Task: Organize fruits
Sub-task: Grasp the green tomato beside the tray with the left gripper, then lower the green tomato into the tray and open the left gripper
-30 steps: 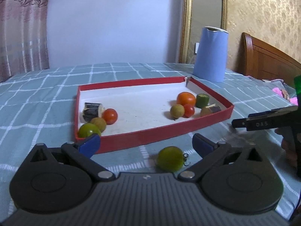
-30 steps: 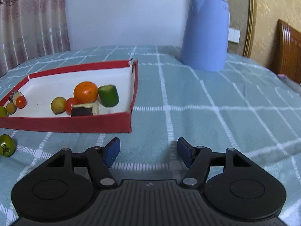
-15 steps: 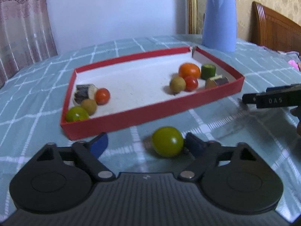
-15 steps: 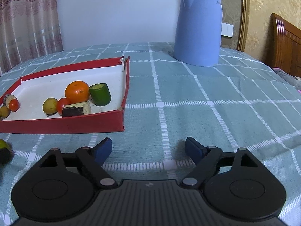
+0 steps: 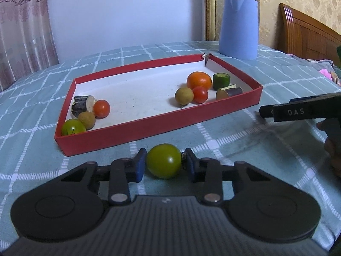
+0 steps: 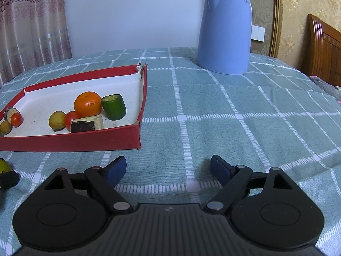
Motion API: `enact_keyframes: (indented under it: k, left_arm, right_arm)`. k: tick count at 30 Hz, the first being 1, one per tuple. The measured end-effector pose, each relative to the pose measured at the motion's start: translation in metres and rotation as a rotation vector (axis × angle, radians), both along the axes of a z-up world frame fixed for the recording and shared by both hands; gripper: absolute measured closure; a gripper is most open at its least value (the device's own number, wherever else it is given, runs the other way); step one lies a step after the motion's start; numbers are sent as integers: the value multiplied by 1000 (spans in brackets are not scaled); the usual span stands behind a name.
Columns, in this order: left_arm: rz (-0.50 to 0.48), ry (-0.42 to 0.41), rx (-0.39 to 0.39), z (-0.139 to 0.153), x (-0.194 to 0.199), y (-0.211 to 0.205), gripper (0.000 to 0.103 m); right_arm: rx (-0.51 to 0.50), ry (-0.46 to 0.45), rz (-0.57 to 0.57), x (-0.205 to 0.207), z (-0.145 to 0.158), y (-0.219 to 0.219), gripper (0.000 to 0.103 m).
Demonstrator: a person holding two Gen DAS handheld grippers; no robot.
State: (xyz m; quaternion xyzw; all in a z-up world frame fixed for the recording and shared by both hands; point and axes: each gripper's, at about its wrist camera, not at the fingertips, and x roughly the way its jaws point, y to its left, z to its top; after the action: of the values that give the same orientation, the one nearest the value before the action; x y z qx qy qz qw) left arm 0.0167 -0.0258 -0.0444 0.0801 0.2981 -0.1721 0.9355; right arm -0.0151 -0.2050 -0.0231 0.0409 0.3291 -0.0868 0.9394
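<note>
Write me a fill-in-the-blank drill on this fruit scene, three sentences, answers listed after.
1. The left gripper is shut on a ____ tomato outside the red tray.
2. The right gripper is ____, with nothing between its fingers.
3. The orange lies beside a green ____ piece in the tray.

Missing words: green; open; cucumber

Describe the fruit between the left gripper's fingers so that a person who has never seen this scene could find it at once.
Find the red tray on the checked teal cloth. Just outside its near wall, on the cloth, lies a round green tomato, clamped between the blue pads of the left gripper. It is the only fruit outside the tray; the other green tomato sits inside, in the near left corner.
</note>
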Motion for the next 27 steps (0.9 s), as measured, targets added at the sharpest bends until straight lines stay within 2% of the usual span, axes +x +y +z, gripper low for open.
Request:
enact_keyframes:
  k: [11,18,23,27]
  left_arm:
    - [13,-13,-6,2,0,2,69]
    - [18,-79,-55,22,-2,10,70]
    - [75,-91,-93,36,23,21,70]
    - [139,-43,-94,33,53,26,70]
  right_arm:
    - [1,0,0,0,0,0,16]
    - [1,0,1,0,0,0,16]
    - [2,0,0,0,0,0,16]
    - [2,0,1,0,0,0,16]
